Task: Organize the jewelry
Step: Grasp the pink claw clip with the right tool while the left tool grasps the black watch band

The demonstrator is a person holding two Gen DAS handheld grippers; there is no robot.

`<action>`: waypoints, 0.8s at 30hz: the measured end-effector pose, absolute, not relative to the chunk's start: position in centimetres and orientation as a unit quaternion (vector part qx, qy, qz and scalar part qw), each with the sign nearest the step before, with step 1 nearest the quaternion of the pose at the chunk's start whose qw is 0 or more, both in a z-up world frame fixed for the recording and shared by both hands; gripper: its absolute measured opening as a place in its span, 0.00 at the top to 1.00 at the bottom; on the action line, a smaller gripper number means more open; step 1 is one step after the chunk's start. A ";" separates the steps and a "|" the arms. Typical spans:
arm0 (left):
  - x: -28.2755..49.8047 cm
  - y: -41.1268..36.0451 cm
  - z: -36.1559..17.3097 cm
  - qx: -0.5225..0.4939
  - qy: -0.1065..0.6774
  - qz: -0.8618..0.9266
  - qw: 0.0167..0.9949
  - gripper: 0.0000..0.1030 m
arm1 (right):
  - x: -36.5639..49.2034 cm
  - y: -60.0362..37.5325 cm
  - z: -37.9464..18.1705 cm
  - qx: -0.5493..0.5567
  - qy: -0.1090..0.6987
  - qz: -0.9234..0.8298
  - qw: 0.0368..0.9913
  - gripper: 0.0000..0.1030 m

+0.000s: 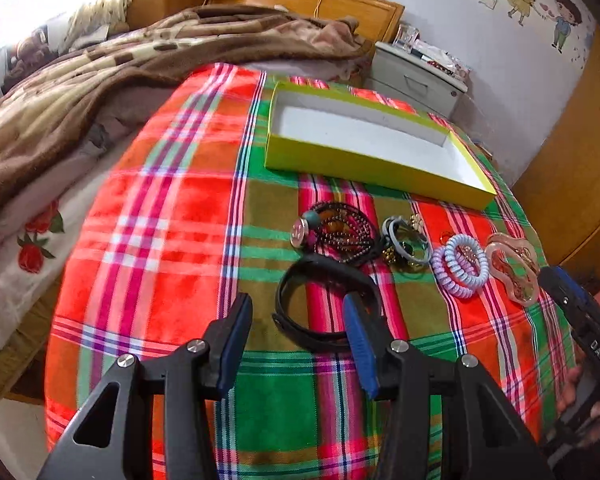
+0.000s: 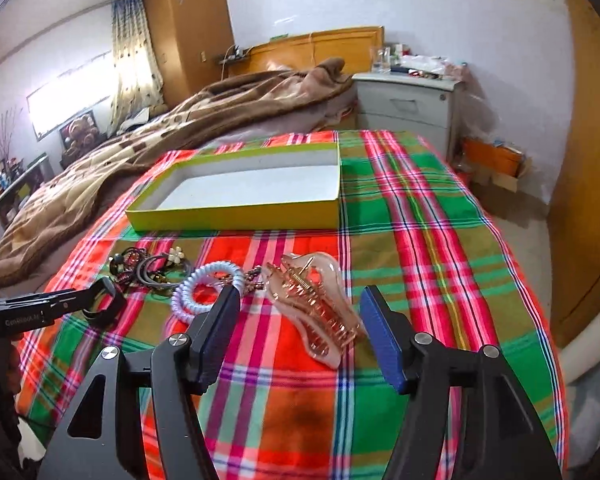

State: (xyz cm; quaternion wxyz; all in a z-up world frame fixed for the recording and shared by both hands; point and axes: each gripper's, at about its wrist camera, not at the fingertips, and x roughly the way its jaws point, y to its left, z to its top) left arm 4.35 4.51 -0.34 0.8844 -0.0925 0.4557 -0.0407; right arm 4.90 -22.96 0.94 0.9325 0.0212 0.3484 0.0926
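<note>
On the plaid cloth (image 1: 160,208) lies a row of jewelry. My left gripper (image 1: 296,308) is open over a black wristband (image 1: 300,280), with its right finger standing within the band's loop. Beyond it lie a black beaded necklace with a round pendant (image 1: 340,236), grey hair ties (image 1: 404,240) and lilac spiral ties (image 1: 460,268). My right gripper (image 2: 300,304) is open wide around a clear pink hair claw (image 2: 316,308) that rests on the cloth; neither pad presses on it. A shallow yellow-green box (image 2: 236,212) with a white inside sits farther back.
A brown blanket (image 2: 140,148) is heaped on the bed behind and left of the cloth. A grey nightstand (image 2: 404,108) stands past the box on the right, and a wooden door (image 2: 588,200) is on the far right. The cloth drops off at its right edge.
</note>
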 end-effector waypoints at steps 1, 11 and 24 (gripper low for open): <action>4.4 4.4 -0.4 -0.087 0.456 -0.035 0.885 0.52 | 5.3 -22.9 0.8 0.014 0.351 0.096 0.931 0.39; 5.5 4.6 -1.1 -0.100 0.473 -0.041 0.874 0.52 | 7.9 -22.4 -0.7 -0.013 0.390 0.115 0.914 0.39; 5.5 4.6 -1.1 -0.052 0.471 -0.030 0.880 0.52 | 7.6 -22.4 -0.4 -0.007 0.383 0.106 0.917 0.54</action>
